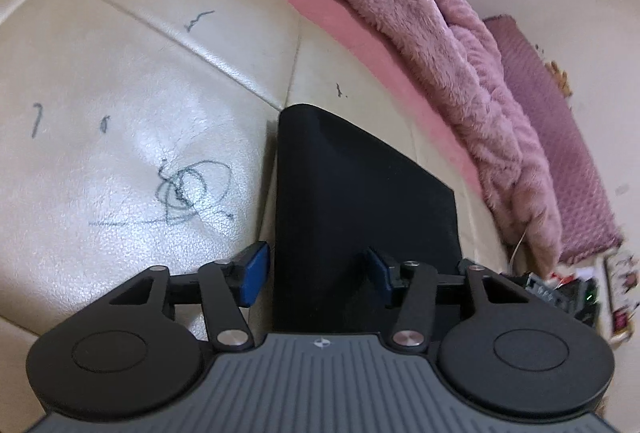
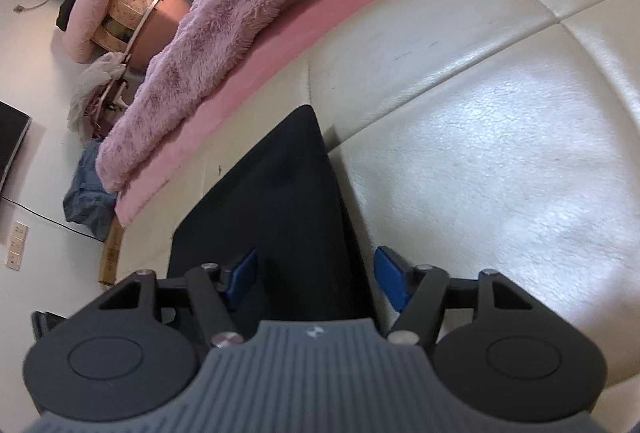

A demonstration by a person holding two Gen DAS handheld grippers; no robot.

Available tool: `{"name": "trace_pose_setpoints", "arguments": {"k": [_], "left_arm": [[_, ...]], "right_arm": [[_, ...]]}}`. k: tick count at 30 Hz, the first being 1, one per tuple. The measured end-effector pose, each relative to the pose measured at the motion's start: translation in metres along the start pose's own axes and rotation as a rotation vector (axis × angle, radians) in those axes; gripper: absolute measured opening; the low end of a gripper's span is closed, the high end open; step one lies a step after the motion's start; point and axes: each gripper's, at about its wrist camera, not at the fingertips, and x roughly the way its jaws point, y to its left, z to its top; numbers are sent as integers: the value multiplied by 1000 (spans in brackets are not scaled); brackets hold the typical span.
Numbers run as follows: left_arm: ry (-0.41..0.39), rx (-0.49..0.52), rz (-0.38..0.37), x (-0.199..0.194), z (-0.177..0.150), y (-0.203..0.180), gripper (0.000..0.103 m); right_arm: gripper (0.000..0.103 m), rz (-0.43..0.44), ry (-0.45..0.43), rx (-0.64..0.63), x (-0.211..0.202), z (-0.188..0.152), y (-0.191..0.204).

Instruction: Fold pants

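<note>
The pants (image 1: 360, 201) are black and lie folded into a flat, compact slab on a cream leather surface (image 1: 120, 153). In the left wrist view my left gripper (image 1: 316, 277) is open, its blue pads (image 1: 254, 279) straddling the near left edge of the pants. In the right wrist view the pants (image 2: 280, 201) taper to a far corner. My right gripper (image 2: 318, 279) is open, one blue pad (image 2: 244, 269) over the fabric and the other just past its right edge.
A pink edge (image 1: 360, 41) and a fluffy mauve blanket (image 1: 460, 53) run along the far side. Pen scribbles (image 1: 192, 193) mark the leather. Bags and clutter (image 2: 120, 17) stand on the floor beyond, with a dark screen (image 2: 12, 141) at left.
</note>
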Motion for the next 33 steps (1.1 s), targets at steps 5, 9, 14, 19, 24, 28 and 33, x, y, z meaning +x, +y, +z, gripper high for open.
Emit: {"name": "trace_pose_setpoints", "arguments": {"k": [5,9,14,19,24,28,33], "left_arm": [[9,-87,-34,0,2,15,32],[6,-90,-3,-1,2,11,26],[14,-50,42,-10,4,-2,19],[7,7,85,-23,3,-12,18],[-8,44,112,-41,5,-15,18],[-17,71,135,-57,12,-12,18],[-32,99,151,-79,33,-3,18]], "right_arm": [[36,45,29,34,4,1,-7],[27,91,53,93,4,-6,-14],[19,76,30,103,-5,-20,-5],[14,75,12,108,-12,-31,5],[12,74,8,78,-15,-40,24],[12,80,14,53,-10,-44,41],[12,93,24,30,6,-45,70]]}}
